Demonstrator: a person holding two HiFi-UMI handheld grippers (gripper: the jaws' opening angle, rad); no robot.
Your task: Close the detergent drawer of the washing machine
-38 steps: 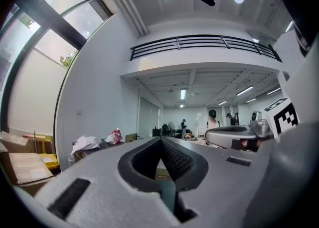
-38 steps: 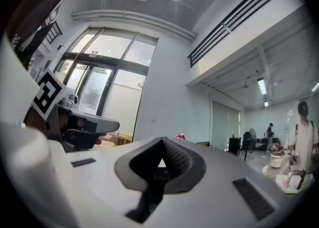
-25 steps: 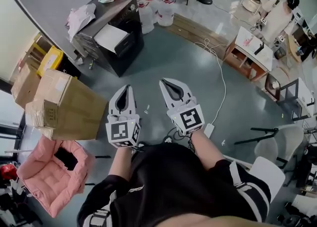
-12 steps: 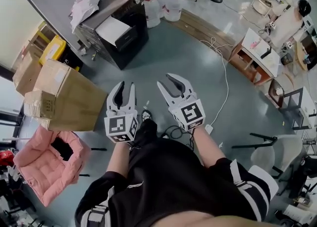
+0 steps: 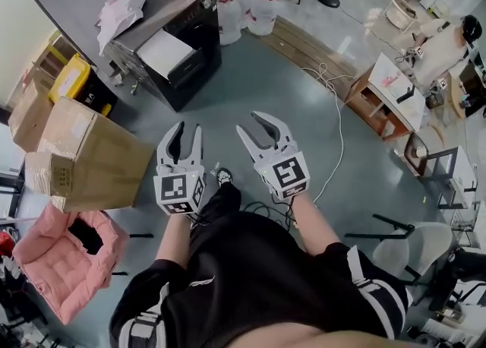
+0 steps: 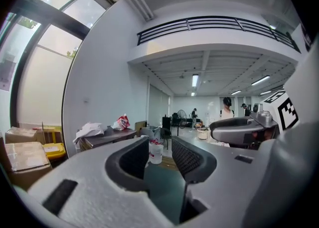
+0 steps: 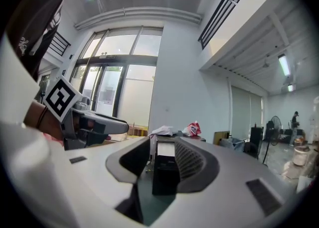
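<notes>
Black washing machine (image 5: 199,16), upper left of the frame, is showing its detergent drawer (image 5: 164,53) pulled out, well apart from us. Left gripper (image 5: 187,131) and right gripper (image 5: 253,128) fingers have just been opening, released and empty. We are lining up squarely to press the drawer front flat.

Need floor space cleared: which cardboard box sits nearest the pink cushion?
The large box, right beside the pink cushion; the smaller box sits farther off, by the yellow bin.

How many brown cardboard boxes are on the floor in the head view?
2. The large box lies left of the left gripper; the smaller box stands beyond it, beside the yellow crate. Others may be hidden past the picture's edge.
</notes>
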